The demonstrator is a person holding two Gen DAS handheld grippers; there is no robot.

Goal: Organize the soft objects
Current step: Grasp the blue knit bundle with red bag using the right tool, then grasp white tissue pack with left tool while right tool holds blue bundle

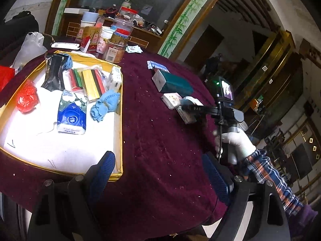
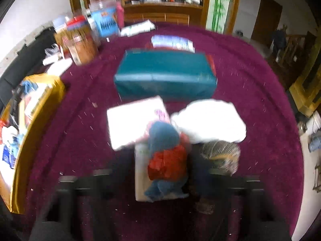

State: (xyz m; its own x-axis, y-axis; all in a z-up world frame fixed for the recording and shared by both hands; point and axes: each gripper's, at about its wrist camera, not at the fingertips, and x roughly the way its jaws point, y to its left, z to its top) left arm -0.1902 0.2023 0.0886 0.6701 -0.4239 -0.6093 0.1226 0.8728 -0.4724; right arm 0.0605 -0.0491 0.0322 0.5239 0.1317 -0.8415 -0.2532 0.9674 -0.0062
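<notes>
The maroon velvet tabletop (image 1: 160, 140) carries a gold-rimmed white tray (image 1: 118, 120), ahead-left of the released left tongs (image 1: 158, 172), where soft things are gathered. Right tongs (image 2: 160, 174): grip untellable; a blue-and-red cloth bundle (image 2: 166, 156) lies between them.

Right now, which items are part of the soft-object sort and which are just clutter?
Job:
- gold-rimmed tray holding blue tissue pack, blue cloth, red plastic bag
- teal pack and white packs on the tablecloth
- blue-and-red bundle between the right gripper's fingers; the view is blurred

Clutter:
- jars, red cartons, cups at the back
</notes>
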